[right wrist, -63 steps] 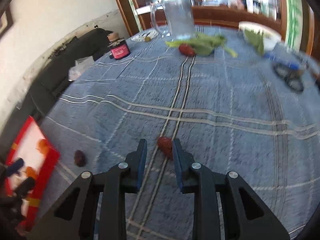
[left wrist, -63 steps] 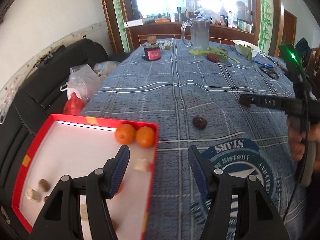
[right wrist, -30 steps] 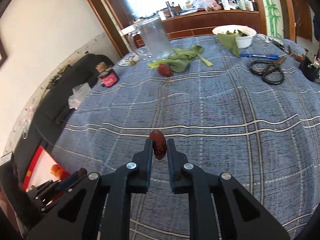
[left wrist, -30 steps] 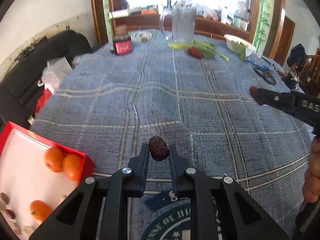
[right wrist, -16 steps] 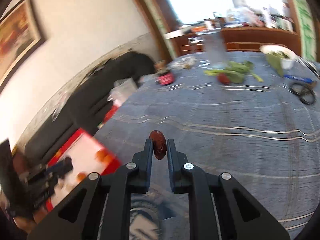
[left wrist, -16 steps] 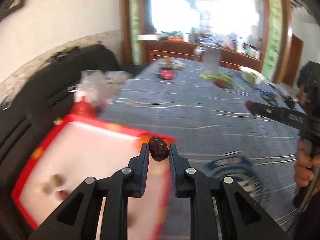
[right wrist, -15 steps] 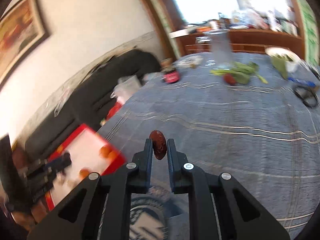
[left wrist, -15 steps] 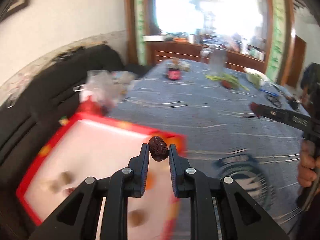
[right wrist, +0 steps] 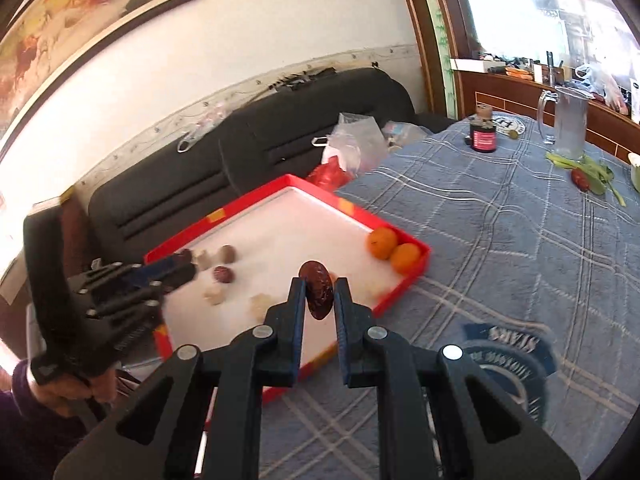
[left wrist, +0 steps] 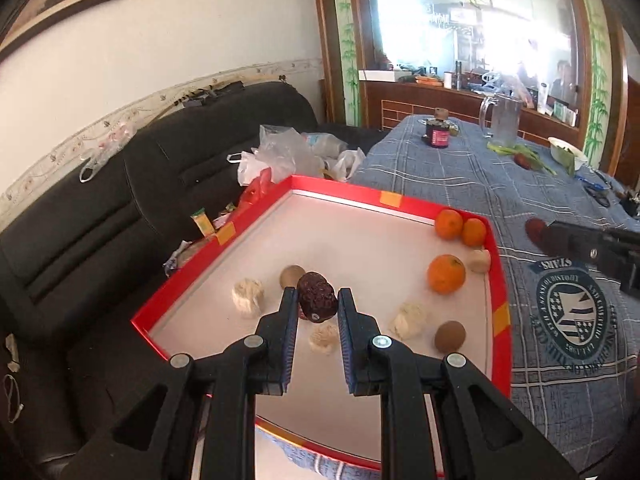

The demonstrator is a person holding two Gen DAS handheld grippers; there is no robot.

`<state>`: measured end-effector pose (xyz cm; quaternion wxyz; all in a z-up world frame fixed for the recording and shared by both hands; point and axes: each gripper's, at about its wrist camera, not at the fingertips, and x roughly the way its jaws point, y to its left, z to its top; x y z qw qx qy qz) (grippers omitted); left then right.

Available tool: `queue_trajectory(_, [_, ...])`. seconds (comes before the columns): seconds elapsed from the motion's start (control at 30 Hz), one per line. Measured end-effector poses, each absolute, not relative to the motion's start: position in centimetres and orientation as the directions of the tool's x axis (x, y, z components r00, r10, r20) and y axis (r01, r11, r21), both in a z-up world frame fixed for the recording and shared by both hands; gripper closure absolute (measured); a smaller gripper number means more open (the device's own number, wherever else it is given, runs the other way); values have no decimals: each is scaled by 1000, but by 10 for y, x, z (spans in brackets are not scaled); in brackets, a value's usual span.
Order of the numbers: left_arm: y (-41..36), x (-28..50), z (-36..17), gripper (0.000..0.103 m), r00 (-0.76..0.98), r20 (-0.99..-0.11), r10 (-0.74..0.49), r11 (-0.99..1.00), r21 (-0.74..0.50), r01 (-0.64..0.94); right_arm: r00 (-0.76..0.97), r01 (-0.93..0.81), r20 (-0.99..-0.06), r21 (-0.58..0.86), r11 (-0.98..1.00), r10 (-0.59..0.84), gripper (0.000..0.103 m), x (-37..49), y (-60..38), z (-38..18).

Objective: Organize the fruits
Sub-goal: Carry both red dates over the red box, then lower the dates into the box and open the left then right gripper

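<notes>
Your left gripper (left wrist: 318, 308) is clamped on a dark wrinkled date (left wrist: 317, 297), hanging over the near-left part of the red tray (left wrist: 498, 312), above the white floor. Directly below and around it lie pale lumpy pieces (left wrist: 248, 297) and a brown round fruit (left wrist: 292, 276), so lower close to the floor before you let go; a drop from height will likely roll or bounce into them. Aim for the bare patch just far of the pale pieces, or beside the small dark fruit (right wrist: 223, 274) that shows in the right wrist view, if you're grouping like with like. Your right gripper (right wrist: 318, 298) is pinched on a second, redder date (right wrist: 318, 295), end-on between the pads, held over the near-right side of the tray, apart from the left tool. Keep the two apart: release left first, clear it back, then bring the right in. Open slowly and only slightly; the skin may stick to a pad. Further right in the tray sit one orange (left wrist: 446, 274) alone and two oranges (left wrist: 460, 226) touching in the far-right corner; stay off those. Beyond, on the blue plaid tablecloth (right wrist: 500, 232), are a jar (right wrist: 484, 136), glass pitcher (right wrist: 570, 126) and greens (right wrist: 592, 172); not part of this step.
</notes>
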<state>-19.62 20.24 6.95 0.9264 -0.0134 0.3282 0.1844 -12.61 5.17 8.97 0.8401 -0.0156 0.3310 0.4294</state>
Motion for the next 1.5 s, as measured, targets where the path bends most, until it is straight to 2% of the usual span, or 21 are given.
queue_trajectory(0.13, [195, -199, 68, 85, 730, -599, 329, 937, 107, -334, 437, -718, -575, 240, 654, 691, 87, -132, 49, 83])
queue_trajectory(0.63, [186, -206, 60, 85, 719, -605, 342, 934, 137, -330, 419, -674, -546, 349, 651, 726, 86, -121, 34, 58])
queue_trajectory(1.5, [195, -196, 43, 85, 684, -649, 333, 933, 123, -337, 405, -679, -580, 327, 657, 707, 86, -121, 39, 47])
